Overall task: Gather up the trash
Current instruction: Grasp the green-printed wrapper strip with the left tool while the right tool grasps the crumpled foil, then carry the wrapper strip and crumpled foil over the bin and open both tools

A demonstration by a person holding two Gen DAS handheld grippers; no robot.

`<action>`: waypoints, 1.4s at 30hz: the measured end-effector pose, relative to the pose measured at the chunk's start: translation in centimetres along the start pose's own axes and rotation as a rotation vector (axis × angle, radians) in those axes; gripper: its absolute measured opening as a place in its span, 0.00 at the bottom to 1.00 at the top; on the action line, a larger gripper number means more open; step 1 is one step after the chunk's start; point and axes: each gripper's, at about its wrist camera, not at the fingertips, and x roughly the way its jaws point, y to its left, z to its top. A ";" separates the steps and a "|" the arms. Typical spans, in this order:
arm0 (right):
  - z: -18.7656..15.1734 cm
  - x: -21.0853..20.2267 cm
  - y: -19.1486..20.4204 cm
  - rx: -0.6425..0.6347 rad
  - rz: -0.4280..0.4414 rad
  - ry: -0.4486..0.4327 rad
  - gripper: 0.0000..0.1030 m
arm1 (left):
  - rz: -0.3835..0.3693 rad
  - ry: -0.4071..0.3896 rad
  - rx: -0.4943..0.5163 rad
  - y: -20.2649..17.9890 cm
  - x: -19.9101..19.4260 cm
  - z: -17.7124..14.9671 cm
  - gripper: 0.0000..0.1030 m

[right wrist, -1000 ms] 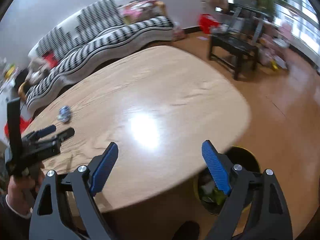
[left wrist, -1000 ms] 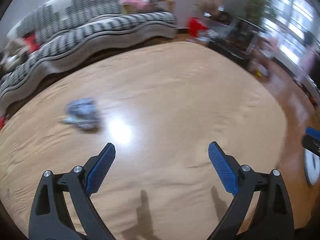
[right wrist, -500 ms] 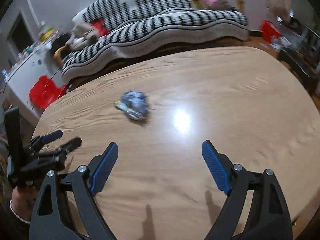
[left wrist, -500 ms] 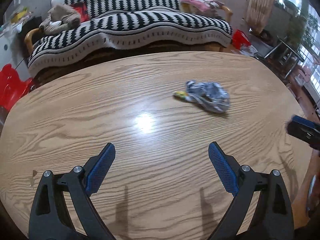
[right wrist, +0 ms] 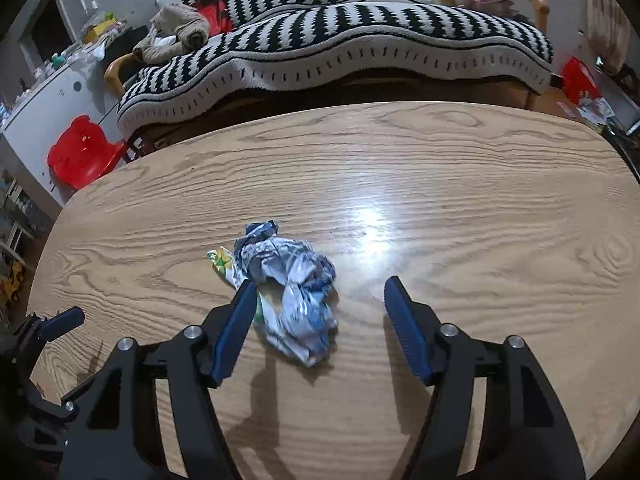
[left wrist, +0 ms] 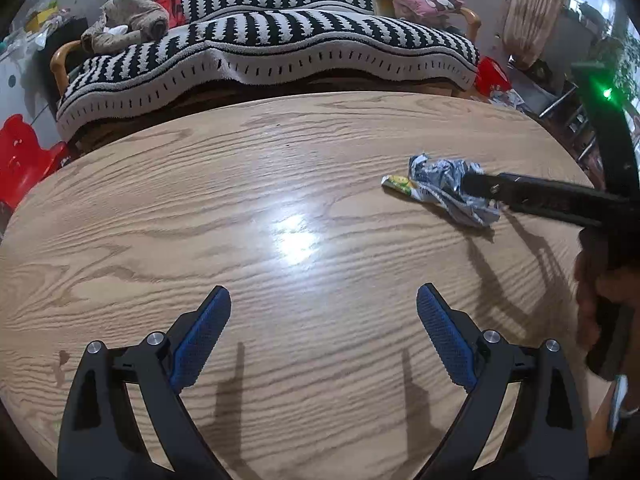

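Wooden table, crumpled wrapper lengthwise between closing right claw pads, yellow tip far-left, left claw open

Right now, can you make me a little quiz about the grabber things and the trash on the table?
1. True or false: the crumpled wrapper lies on the wooden table.
2. Which gripper has the wrapper between its fingers: A left gripper, B right gripper?
3. Fill in: the sofa cover behind the table is black and ____.

Key: 1 true. 2 B; its jaws have just been closing but are not yet clamped. 3 white.
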 end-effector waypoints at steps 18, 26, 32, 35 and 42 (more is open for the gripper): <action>-3.7 -8.6 -6.9 0.167 -0.035 -0.125 0.24 | -0.028 0.004 -0.198 -6.3 4.5 4.2 0.89; -9.8 -14.2 -10.1 0.162 -0.123 -0.096 0.24 | 0.008 0.050 -0.282 -8.9 7.2 5.8 0.89; -14.7 -17.8 -11.0 0.150 -0.206 -0.089 0.24 | 0.142 0.031 -0.195 -10.9 7.4 5.9 0.50; -17.0 -19.5 -11.6 0.181 -0.222 -0.095 0.24 | 0.141 0.033 -0.169 -11.3 7.1 5.6 0.11; -19.3 -22.8 -12.3 0.256 -0.239 -0.137 0.24 | 0.082 0.029 -0.129 -11.8 5.1 5.1 0.09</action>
